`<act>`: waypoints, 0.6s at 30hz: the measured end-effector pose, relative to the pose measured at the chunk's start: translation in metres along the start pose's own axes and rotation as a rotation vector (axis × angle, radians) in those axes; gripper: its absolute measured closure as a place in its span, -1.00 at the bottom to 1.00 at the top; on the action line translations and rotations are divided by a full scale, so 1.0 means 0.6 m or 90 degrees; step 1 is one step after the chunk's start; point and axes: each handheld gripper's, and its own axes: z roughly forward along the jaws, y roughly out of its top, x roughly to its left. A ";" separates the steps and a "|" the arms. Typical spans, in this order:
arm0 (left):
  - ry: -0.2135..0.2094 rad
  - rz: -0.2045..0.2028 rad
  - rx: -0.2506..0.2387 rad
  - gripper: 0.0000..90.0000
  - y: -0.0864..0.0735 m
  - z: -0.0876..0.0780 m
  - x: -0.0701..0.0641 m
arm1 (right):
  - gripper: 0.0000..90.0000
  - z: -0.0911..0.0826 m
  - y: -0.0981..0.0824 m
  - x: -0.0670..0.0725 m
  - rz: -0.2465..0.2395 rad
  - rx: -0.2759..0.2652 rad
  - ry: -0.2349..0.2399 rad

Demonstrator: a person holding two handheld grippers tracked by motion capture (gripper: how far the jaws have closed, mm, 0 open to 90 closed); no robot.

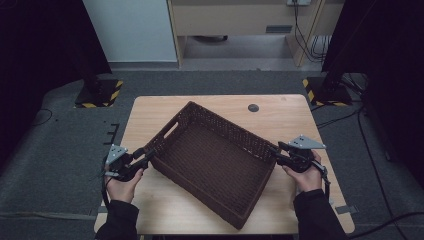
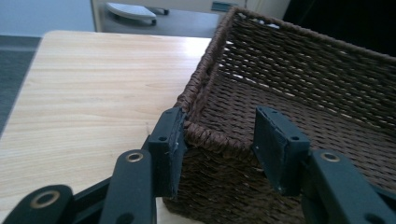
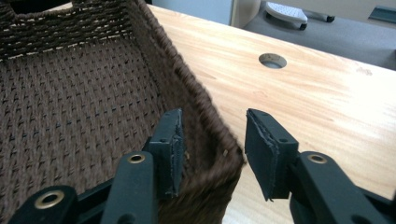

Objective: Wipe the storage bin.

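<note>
A dark brown woven basket (image 1: 210, 162) sits askew on the wooden tabletop (image 1: 150, 120), one corner reaching its near edge. The left gripper (image 1: 145, 156) meets the basket's left corner; in the left gripper view its jaws straddle the rim there, one pad touching the outside of the weave, the other standing clear inside, so they are open. The right gripper (image 1: 276, 152) is at the right corner, its jaws likewise apart around the rim, not pressing it. A round hole (image 1: 253, 107) marks the tabletop's far side.
</note>
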 end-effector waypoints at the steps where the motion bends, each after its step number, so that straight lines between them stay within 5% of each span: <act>1: 0.000 -0.002 -0.001 0.15 0.001 0.002 0.001 | 0.24 0.003 0.001 -0.002 0.002 -0.002 0.000; 6: 0.011 -0.004 -0.009 0.15 0.005 0.020 0.003 | 0.23 0.015 0.003 -0.010 0.003 0.004 0.012; 10: 0.015 -0.007 -0.009 0.13 0.011 0.031 0.004 | 0.41 0.018 -0.002 -0.013 0.002 0.017 0.033; 13: 0.015 0.001 -0.008 0.04 0.010 0.030 -0.002 | 0.62 0.019 -0.006 -0.008 0.000 0.029 0.044; 18: -0.002 -0.012 -0.014 -0.05 -0.002 0.020 -0.013 | 0.65 0.009 -0.012 -0.001 0.002 0.024 0.043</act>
